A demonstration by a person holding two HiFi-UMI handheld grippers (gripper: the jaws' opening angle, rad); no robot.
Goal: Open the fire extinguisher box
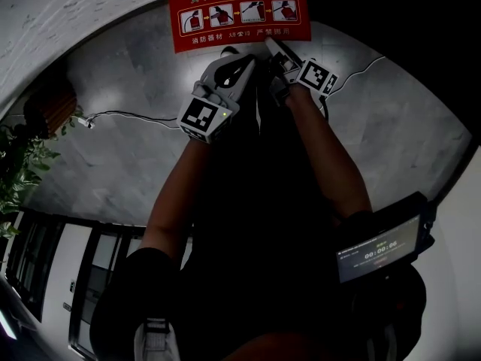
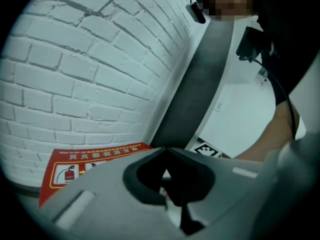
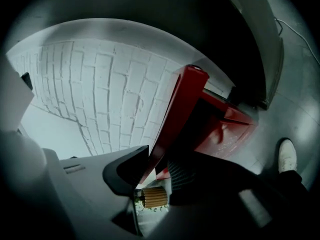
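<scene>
My right tool (image 3: 159, 164) gripped the edge of the red lid (image 3: 181, 104) of the fire extinguisher box (image 1: 239, 13), which sat against the white brick wall (image 3: 100, 94). My left tool (image 2: 166, 153) was closed and empty nearby.

Against brick wall (image 1: 60, 13), box lid (image 1: 239, 13), its edge between jaws of right gripper (image 1: 279, 57); just beside, at left, left gripper (image 1: 239, 68); further left, cable (image 1: 128, 115) on floor (image 1: 135, 156).
</scene>
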